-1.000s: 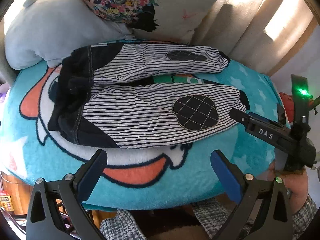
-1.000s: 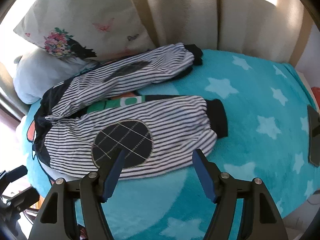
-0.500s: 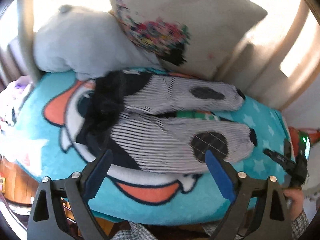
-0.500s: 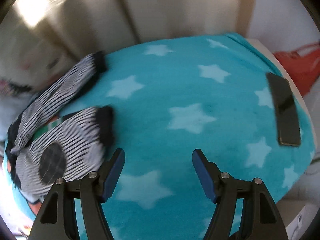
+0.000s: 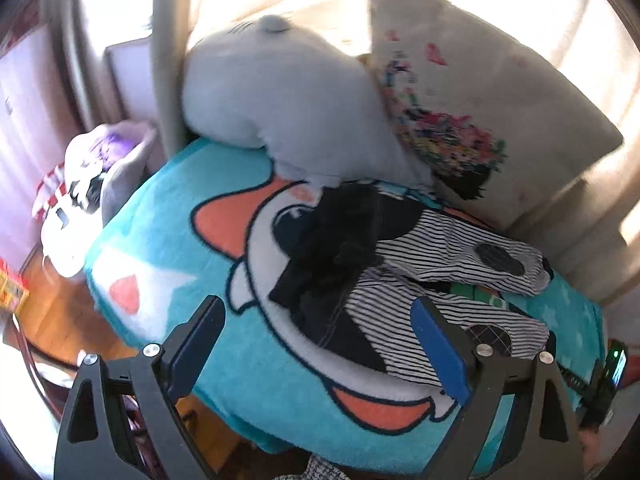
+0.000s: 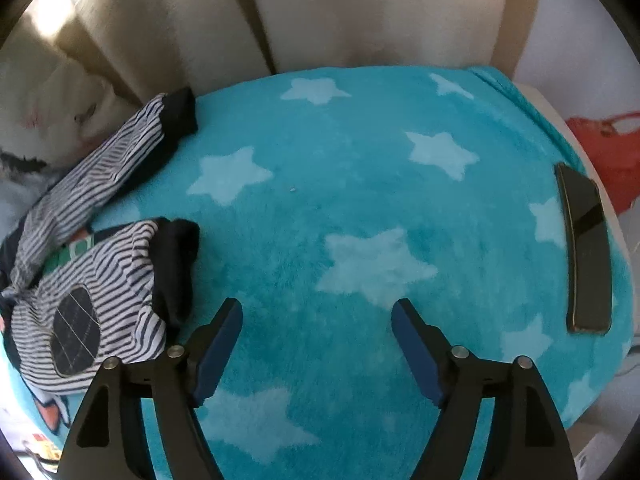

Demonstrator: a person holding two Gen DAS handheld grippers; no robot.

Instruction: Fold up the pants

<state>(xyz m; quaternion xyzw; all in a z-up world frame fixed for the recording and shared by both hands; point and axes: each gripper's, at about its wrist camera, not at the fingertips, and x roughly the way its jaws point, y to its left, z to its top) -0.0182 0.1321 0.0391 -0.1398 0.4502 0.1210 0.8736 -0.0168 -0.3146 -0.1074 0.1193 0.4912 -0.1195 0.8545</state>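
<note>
The striped pants lie spread out on the turquoise blanket, both legs stretched apart and unfolded, the dark waistband bunched toward the grey plush pillow and the floral cushion at the far side. The left gripper hangs over the near edge of the blanket with its blue-padded fingers spread wide and nothing between them; the waist end of the pants sits just beyond the gap, and the nearer leg with its checked knee patch runs off past the right-hand finger. Beyond that same finger, at the frame's edge, part of the other tool with a green light shows. From the right wrist view, the right gripper is likewise released, fingers wide apart above bare starry blanket, holding nothing. The pants lie off beyond its left finger, the nearer dark cuff close to that fingertip without touching it, the farther leg angling away toward the beige curtain. Well past the right finger, a dark phone rests near the blanket's edge.
</note>
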